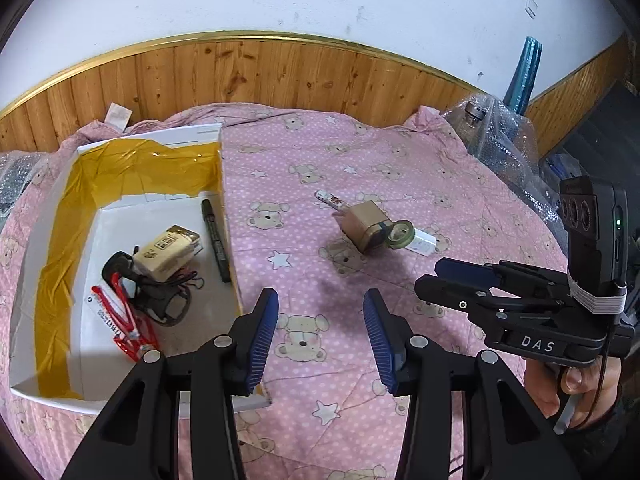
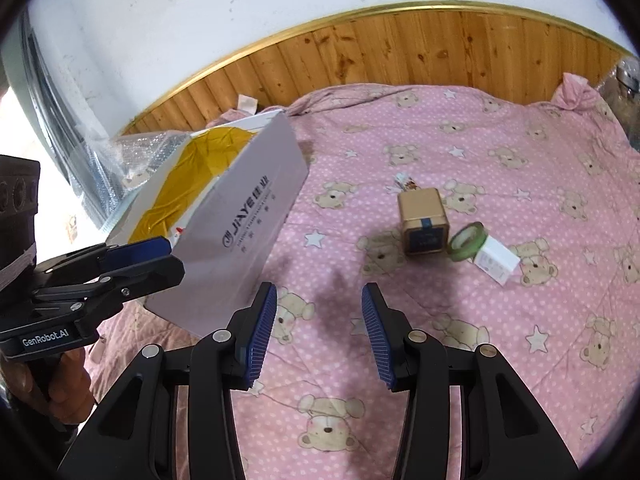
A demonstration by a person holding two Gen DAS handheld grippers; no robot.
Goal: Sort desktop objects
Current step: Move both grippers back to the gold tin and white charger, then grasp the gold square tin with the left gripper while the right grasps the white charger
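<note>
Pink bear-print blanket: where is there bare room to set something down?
Free: the pink bear-print blanket between the white cardboard box and the gold cube box, and its near side. Crowded: around the cube, the green tape roll and the small white box.

Two black plastic grippers: left gripper (image 1: 321, 336) and right gripper (image 2: 319, 332) with ribbed blue pads (image 2: 262, 332), silver screws, white "DAS" and "GenRobot.AI" lettering, white elastic band beside the "DAS" label.

Left tongs (image 1: 321, 334) gaping, empty, over pink bear quilt (image 1: 400, 168); white box (image 1: 224, 208) left holds marker (image 1: 216, 242), clutter; gold box (image 1: 366, 226), tape roll (image 1: 400, 233) ahead; right tongs (image 1: 430, 276) alongside.
</note>
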